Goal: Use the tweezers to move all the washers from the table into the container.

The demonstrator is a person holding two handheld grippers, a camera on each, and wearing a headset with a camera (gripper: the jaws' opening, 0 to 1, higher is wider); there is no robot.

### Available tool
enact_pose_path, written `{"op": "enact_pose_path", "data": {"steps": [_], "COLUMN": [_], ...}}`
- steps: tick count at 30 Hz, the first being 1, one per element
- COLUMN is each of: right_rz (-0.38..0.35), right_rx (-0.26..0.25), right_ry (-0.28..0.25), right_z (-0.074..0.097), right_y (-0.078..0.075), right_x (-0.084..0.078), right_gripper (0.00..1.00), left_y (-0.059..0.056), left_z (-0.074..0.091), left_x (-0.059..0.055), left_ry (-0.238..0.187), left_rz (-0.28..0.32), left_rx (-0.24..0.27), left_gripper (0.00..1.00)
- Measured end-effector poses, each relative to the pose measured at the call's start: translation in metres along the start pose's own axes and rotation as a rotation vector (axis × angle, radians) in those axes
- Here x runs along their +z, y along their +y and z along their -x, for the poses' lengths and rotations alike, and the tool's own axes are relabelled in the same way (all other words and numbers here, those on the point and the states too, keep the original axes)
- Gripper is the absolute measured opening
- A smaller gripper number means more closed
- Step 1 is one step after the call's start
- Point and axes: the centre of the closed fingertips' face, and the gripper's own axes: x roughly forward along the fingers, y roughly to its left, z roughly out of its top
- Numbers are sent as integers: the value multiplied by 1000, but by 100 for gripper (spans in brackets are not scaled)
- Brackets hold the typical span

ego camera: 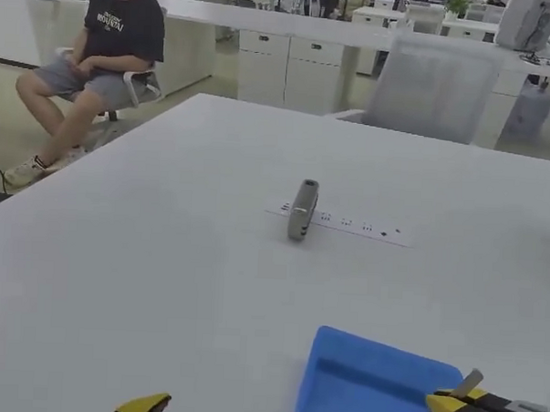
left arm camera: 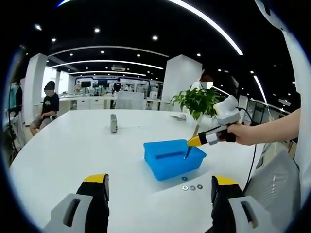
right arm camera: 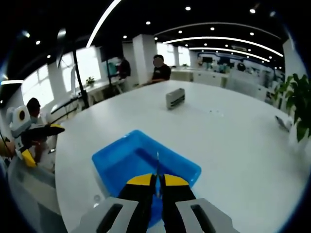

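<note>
A blue container (ego camera: 368, 379) sits on the white table (ego camera: 163, 256) near its front edge. My right gripper (right arm camera: 156, 178) is shut on the metal tweezers (right arm camera: 157, 165), whose tips point down over the blue container (right arm camera: 126, 160). In the left gripper view the right gripper (left arm camera: 199, 141) holds the tweezers (left arm camera: 189, 149) tip-down inside the container (left arm camera: 170, 160); whether they grip a washer I cannot tell. Several washers (left arm camera: 193, 187) lie on the table just in front of it. My left gripper (left arm camera: 160, 194) is open and holds nothing, well short of the container; its yellow tip (ego camera: 143, 406) is at the head view's bottom edge.
A grey oblong device (ego camera: 302, 207) stands at the table's middle beside a printed strip (ego camera: 356, 225). A person sits on a chair (ego camera: 139, 86) beyond the far left corner. A potted plant (left arm camera: 197, 102) stands at the table's far side. An office chair (ego camera: 435, 85) is behind the table.
</note>
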Motion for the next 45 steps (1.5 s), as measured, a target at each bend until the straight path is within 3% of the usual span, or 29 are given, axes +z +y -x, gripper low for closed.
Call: {"op": "enact_pose_path", "data": {"steps": [11,19,24,27,33,40,45], "right_rz": [31,28,23,13,-44,-117,-175], "right_rx": [4,11,43,77,158,195,217], "right_ry": [15,-65,-133,-148,-110,-28,-11], "right_z": [-2,20,48,58,59,42,34], "right_y": [3,13,38,53,75,83,87], "right_x": [-5,12,29,29,7,-29,-41], "right_gripper": [4,3,3,3,3,3,3], "left_y": [0,1,-1,-1,-2,-2,-2], "left_z": [0,0,0,0,-1,-1,-1], "left_x": [-1,0,0,1,2,1,0], "left_ry": [5,-3,-7,-12,-18,-14,-11], "left_rz": [12,12,9,12,15,23,26], "left_rx": [-1,-2,-8,-12,-17,-17,-21], "left_gripper": [89,89,89,90,90,90,90]}}
